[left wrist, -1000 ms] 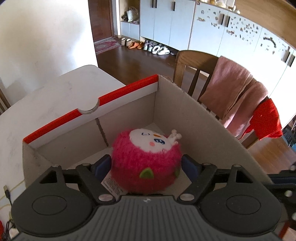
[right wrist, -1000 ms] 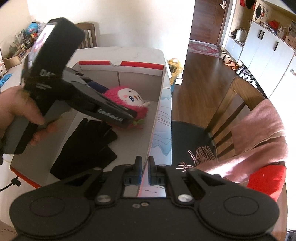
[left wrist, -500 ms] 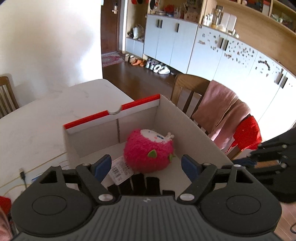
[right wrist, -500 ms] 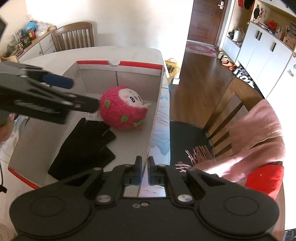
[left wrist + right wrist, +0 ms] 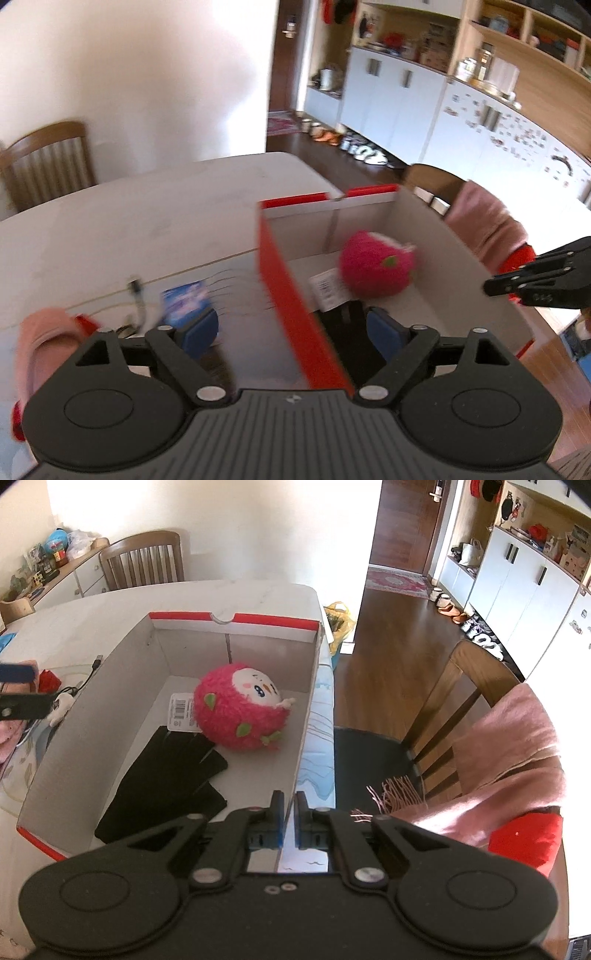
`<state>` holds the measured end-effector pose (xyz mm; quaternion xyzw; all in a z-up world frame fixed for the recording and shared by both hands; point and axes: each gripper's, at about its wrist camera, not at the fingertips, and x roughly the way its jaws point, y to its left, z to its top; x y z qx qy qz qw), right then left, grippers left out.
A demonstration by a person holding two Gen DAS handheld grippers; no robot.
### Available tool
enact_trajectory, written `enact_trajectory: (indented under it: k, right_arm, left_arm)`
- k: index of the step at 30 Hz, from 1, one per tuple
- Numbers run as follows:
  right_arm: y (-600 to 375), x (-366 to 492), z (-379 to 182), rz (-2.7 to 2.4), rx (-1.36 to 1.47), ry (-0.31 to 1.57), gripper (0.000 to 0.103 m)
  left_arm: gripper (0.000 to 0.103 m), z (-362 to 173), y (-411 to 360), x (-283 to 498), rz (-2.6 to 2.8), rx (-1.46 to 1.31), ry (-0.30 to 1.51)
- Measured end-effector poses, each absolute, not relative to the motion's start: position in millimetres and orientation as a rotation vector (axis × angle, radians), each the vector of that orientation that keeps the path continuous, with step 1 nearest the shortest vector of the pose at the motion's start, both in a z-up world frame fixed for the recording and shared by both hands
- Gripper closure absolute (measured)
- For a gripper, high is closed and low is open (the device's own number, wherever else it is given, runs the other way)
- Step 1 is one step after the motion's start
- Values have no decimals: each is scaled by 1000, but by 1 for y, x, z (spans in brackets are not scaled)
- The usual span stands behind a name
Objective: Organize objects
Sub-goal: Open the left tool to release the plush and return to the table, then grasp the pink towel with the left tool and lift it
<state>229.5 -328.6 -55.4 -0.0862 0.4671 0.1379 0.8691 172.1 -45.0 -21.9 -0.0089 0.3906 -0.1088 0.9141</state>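
White tabletop [image 5: 240, 598] carries an open cardboard box [image 5: 122, 686] with red-edged walls; wooden chairs stand around, one draped with a pink scarf [image 5: 517, 760].

Contents of the box: a round pink plush toy [image 5: 240, 705] sits toward the far end, its white face turned up and its paper tag [image 5: 181, 713] lying on the floor of the box beside it. Black gloves [image 5: 166, 779] lie flat nearer the camera, their fingertips close to the toy; contact cannot be confirmed.

Tooling: the left gripper [image 5: 291, 330] stands with jaws wide apart, having just been opening, and nothing is between the pads; it straddles the red side wall [image 5: 295, 314] from above. The left view is motion-blurred. The right gripper [image 5: 290, 812] has its jaws together on nothing, poised at the near corner of the box.

Outside the box, on the left, lie a pink cloth [image 5: 37, 343], a small blue-printed item [image 5: 184, 299] and a cable [image 5: 136, 295]; these appear to be what remains to be sorted.

Handling judgement: the plush is light, soft and compressible, not fragile; a hold across its widest middle is advisable, as the fur may slide under a shallow pinch. The cloth is limp and will need gathering at a fold.
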Motion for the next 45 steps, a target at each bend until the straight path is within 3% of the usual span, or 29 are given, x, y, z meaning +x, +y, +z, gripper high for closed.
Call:
enact_trajectory:
  k: [9,24,43,45]
  right_arm:
    - [-324,230,-57,263,-187,985,99]
    - [-320,231,-58,235,-196,990,100]
    - [-316,231,-60,211,-204,1003,100]
    - [-316,231,-60,210,-203,1004,100]
  left_arm:
    - [3,-20,25,144,-53,-77,763]
    - [2,-61,117,146,189,-41,811]
    - [4,-109,120,177,184,142,869]
    - [12,-107,119,175,176,135,858]
